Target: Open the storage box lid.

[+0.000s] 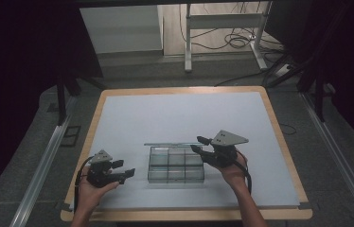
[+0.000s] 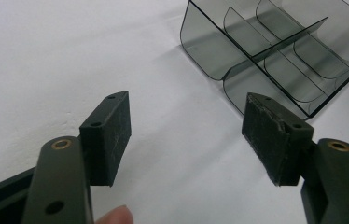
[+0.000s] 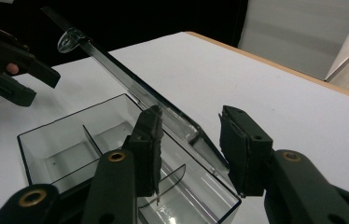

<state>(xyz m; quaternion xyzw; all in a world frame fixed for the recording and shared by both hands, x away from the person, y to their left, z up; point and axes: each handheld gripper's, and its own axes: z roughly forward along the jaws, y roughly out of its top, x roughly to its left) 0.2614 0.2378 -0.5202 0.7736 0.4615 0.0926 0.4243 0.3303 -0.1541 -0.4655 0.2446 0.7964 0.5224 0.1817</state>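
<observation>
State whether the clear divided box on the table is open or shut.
Open. The clear box has its lid raised upright along the far edge, leaving the empty compartments uncovered.

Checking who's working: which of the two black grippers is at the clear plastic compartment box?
The right gripper: its jaws reach over the clear plastic compartment box at its right end; the left gripper sits apart.

Clear smoky glossy plastic compartment box (image 1: 175,164); matt black scuffed gripper pads (image 2: 112,133); matt white tabletop (image 1: 175,113), pale wooden edge.
</observation>
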